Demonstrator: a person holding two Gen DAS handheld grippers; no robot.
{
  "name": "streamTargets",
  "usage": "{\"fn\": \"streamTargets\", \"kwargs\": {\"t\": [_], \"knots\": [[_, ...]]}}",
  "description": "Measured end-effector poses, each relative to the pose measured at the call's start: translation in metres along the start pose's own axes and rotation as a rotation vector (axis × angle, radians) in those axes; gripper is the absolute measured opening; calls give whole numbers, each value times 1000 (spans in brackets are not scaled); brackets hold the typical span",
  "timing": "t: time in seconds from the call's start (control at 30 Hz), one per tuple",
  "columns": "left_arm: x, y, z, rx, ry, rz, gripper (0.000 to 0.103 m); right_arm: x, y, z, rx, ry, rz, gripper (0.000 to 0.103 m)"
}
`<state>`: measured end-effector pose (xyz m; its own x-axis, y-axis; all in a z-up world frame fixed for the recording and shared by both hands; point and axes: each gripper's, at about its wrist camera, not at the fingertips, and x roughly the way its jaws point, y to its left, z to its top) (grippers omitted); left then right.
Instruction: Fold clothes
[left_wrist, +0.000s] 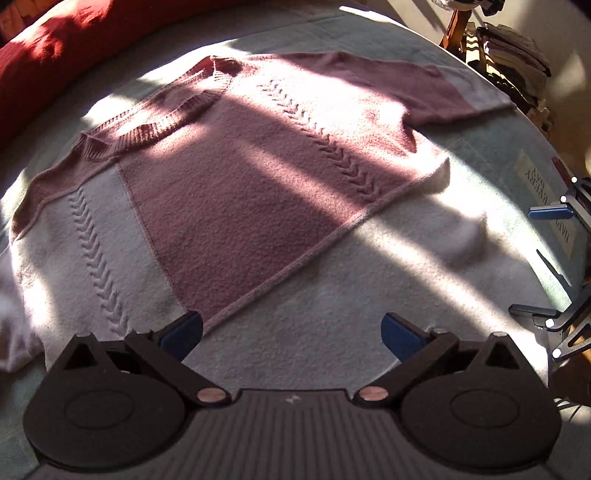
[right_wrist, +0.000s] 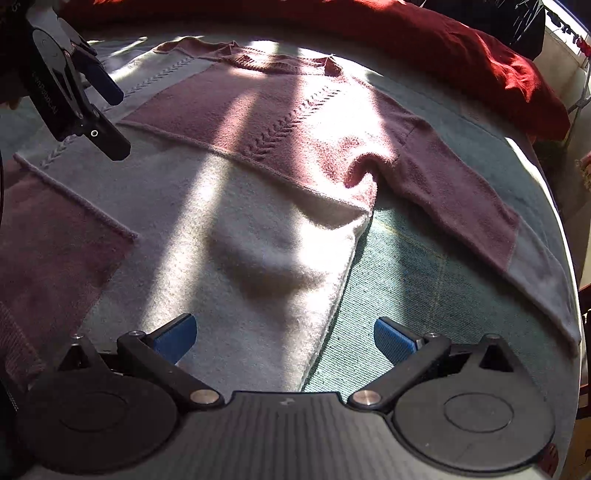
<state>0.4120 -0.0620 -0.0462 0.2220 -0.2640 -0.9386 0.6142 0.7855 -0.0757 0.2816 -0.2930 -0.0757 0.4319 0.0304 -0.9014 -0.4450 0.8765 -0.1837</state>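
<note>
A pink and white knit sweater lies flat on a pale green cloth, neck toward the far left in the left wrist view. One sleeve stretches to the far right. My left gripper is open just above the white lower part, with nothing between its blue pads. In the right wrist view the sweater spreads ahead, its sleeve running right toward the table edge. My right gripper hovers open over the white hem edge, empty. The left gripper also shows at the upper left there, and the right gripper at the right edge of the left wrist view.
A dark red blanket lies bunched along the far side, seen also as the red blanket. The green cloth covers the table. Stacked folded clothes sit beyond the far right corner. Sun stripes cross everything.
</note>
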Motion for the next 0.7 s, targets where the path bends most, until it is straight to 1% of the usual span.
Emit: {"fn": "streamTargets", "kwargs": {"t": [0.07, 0.1, 0.17, 0.2, 0.27, 0.3, 0.37, 0.4, 0.47, 0.5, 0.53, 0.57, 0.6, 0.63, 0.7], "knots": [[-5, 2, -10, 30, 8, -38, 102, -8, 10, -24, -8, 81, -69, 103], [-8, 3, -16, 51, 12, -60, 102, -15, 13, -39, 25, 127, -99, 103], [-11, 5, -25, 97, 17, -76, 102, -23, 19, -57, 82, 223, -135, 103], [-12, 5, -28, 113, 19, -81, 102, -27, 22, -60, 101, 230, -156, 103], [-11, 5, -32, 132, 26, -96, 102, -36, 30, -60, 135, 208, -197, 103], [-10, 5, -32, 139, 29, -104, 102, -42, 33, -56, 170, 171, -216, 103], [-8, 0, -32, 157, 26, -116, 102, -47, 38, -45, 231, 104, -227, 103], [-7, -3, -32, 168, 23, -123, 102, -44, 41, -41, 246, 92, -230, 103], [-6, -11, -32, 192, 9, -140, 102, -35, 49, -37, 267, 90, -239, 103], [-6, -17, -32, 207, 0, -154, 102, -36, 52, -39, 297, 78, -237, 103], [-5, -22, -32, 227, -2, -168, 102, -39, 53, -43, 337, 64, -224, 103], [-4, -29, -32, 251, 0, -176, 102, -44, 54, -49, 404, 59, -188, 103], [-3, -37, -32, 273, 4, -183, 102, -48, 55, -56, 451, 64, -164, 103], [-1, -46, -33, 296, 7, -189, 102, -50, 60, -63, 475, 77, -164, 103], [1, -62, -34, 341, 15, -202, 102, -50, 71, -75, 453, 106, -169, 103]]}}
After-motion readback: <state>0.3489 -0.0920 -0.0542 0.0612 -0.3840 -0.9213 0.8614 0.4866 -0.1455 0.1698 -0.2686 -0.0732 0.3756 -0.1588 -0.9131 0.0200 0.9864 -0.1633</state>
